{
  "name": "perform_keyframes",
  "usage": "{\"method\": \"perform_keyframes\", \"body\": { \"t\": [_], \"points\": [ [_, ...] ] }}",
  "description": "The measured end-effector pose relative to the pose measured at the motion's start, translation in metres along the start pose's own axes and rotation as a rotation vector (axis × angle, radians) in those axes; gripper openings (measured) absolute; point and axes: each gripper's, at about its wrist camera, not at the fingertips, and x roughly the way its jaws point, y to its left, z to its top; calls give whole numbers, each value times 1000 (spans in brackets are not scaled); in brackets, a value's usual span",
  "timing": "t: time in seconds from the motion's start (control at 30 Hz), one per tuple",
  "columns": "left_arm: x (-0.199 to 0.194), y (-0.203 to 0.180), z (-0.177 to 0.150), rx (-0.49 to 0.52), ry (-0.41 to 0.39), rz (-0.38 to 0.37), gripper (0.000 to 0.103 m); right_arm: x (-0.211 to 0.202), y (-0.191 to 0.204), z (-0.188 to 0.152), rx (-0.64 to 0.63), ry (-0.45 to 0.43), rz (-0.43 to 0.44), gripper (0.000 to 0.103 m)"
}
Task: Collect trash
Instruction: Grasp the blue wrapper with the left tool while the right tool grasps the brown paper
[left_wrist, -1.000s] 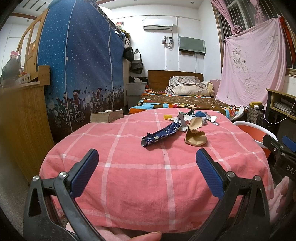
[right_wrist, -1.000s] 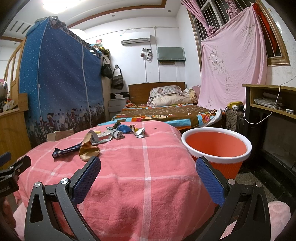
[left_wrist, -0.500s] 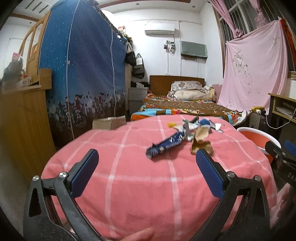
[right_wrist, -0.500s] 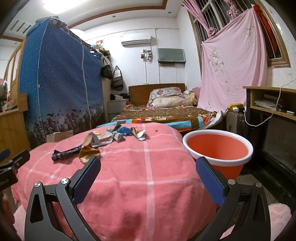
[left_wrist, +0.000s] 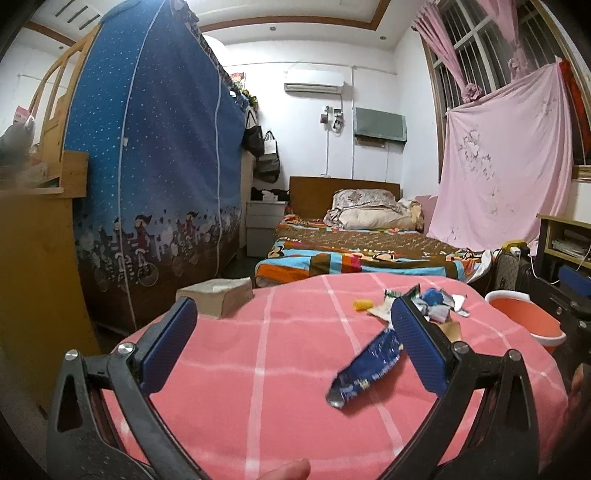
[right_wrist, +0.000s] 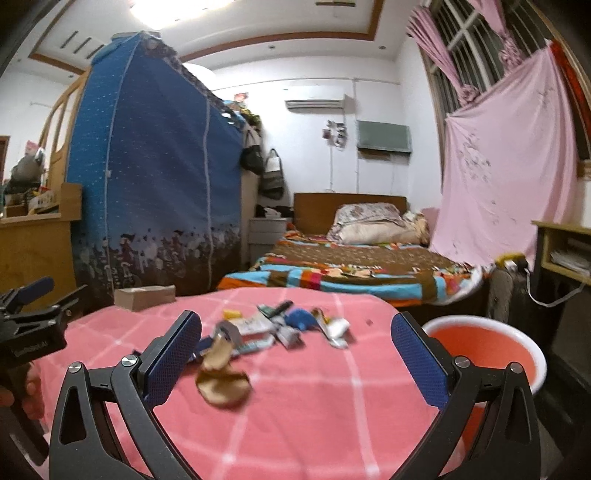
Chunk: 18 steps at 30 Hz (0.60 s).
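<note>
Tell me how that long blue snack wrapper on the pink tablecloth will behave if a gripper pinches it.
The blue wrapper looks flat, crinkled and empty, so probably very light and floppy. Its glossy film may slip between the pads, and a push would likely slide it across the tablecloth.

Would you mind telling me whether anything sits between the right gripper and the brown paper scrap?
Nothing visible does. The right gripper is open, and the brown paper scrap lies on bare pink tablecloth just ahead. The other wrappers lie beyond it, and the orange bin is off to the right.
</note>
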Motion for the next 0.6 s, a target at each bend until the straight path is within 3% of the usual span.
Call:
{"method": "perform_keyframes", "body": {
  "t": [0.13,0.33,0.43,0.6],
  "points": [
    [12,7,-1,-23,30,-34,91,22,10,5,-31,51,37,103],
    [35,5,-11,-44,182,-142,87,54,20,-7,-67,243,94,99],
    [47,0,-17,-40,278,-209,76,66,23,-15,-73,343,123,83],
    [62,-14,-31,16,410,-285,60,77,31,-30,-85,458,185,78]
  ]
}}
